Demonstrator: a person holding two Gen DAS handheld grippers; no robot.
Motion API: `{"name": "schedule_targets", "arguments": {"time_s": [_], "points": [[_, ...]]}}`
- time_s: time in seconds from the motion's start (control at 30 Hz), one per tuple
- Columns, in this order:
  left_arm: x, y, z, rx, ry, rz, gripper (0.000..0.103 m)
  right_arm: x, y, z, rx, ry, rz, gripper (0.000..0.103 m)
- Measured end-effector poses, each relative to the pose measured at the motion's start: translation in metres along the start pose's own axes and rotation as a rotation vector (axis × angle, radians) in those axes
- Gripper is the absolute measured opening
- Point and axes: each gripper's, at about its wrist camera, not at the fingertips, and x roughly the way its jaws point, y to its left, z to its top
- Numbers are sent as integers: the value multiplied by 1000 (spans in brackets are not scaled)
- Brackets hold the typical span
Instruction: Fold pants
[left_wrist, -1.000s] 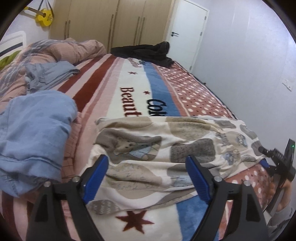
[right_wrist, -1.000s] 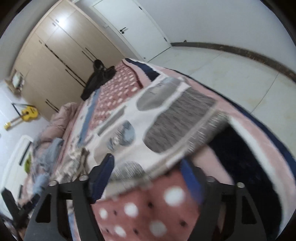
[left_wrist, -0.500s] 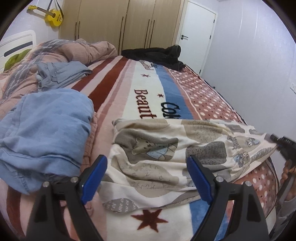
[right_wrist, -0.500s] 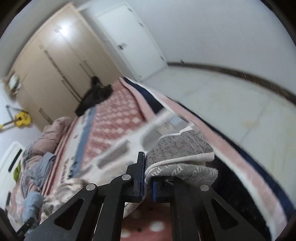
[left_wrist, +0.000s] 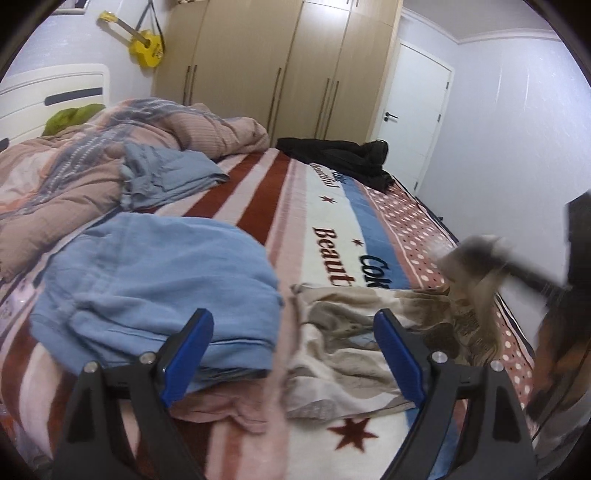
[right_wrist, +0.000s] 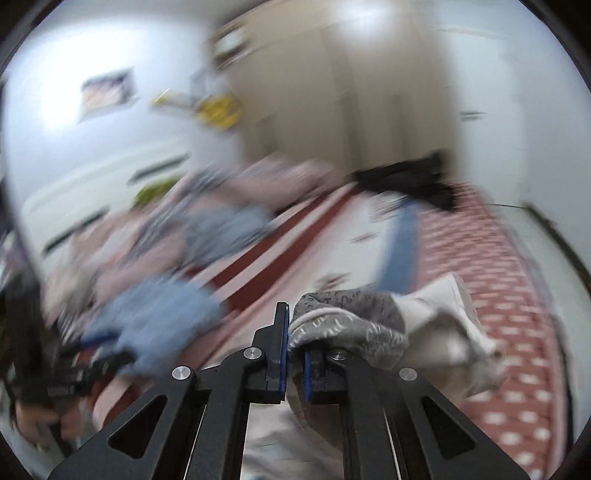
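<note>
Pants (left_wrist: 354, 343) lay across the striped blanket (left_wrist: 321, 206) in your left wrist view, cream with grey and tan patches, rumpled and just to the right of the blue garment (left_wrist: 155, 288). Your left gripper (left_wrist: 293, 354) hovered above them with its blue-padded fingers (left_wrist: 397, 354) spread wide and nothing between them; the left pad sat over the blue garment and the right pad over the pants. On the pants' right end, one part was lifted off the blanket in a blur, pinched by your right gripper (left_wrist: 480, 258). Farther up the blanket from the pants you had a second grey-blue garment (left_wrist: 166, 177), a pink quilt (left_wrist: 92, 155) and dark clothes (left_wrist: 340, 155) near the wardrobe (left_wrist: 280, 70). A yellow guitar (left_wrist: 144, 51) hung on the wall.

From your right wrist view, heavily blurred, your right gripper (right_wrist: 293, 354) had its fingers pressed together on a fold of the pants (right_wrist: 347, 325), which bunched up over the right finger and hung to its right, above the dotted part of the blanket (right_wrist: 498, 277). Left of the pants, the blue garment (right_wrist: 155, 314) was a smear.
</note>
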Motion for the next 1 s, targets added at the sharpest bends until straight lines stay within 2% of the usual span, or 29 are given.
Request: {"name": "schedule_targets", "arguments": {"time_s": [0.07, 0.17, 0.23, 0.3, 0.33, 0.37, 0.4, 0.53, 0.6, 0.7, 0.77, 0.83, 0.9, 1.0], "points": [[-1, 7, -1, -6, 2, 6, 86, 39, 38, -21, -79, 118, 88, 1], [-2, 15, -5, -11, 12, 18, 86, 94, 74, -66, -162, 295, 140, 1], [-1, 17, -6, -13, 16, 21, 86, 119, 78, -88, -157, 369, 154, 3], [-1, 18, -8, -8, 20, 20, 86, 133, 68, -104, -119, 405, 150, 5], [0, 17, -8, -5, 22, 20, 86, 132, 64, -105, -100, 402, 158, 5], [1, 16, -8, 0, 25, 19, 86, 125, 58, -105, -70, 400, 170, 10], [3, 15, -8, 4, 30, 17, 87, 118, 55, -103, -48, 399, 182, 20], [12, 3, -9, 7, 48, -21, 87, 64, 49, -83, -42, 295, 233, 35], [18, -3, -9, 11, 59, -35, 87, 48, 37, -73, -31, 263, 205, 35], [35, -18, -9, 34, 95, -96, 87, 32, 13, -69, -22, 239, 84, 36], [54, -30, -10, 62, 124, -117, 87, 25, -6, -69, 15, 233, 48, 37], [74, -40, -10, 82, 155, -118, 80, 20, -27, -76, 74, 230, 13, 37], [94, -48, -9, 105, 186, -89, 73, 15, -44, -87, 114, 236, -23, 37], [117, -61, -10, 166, 208, -5, 73, 6, -61, -100, 152, 241, -30, 36]]}}
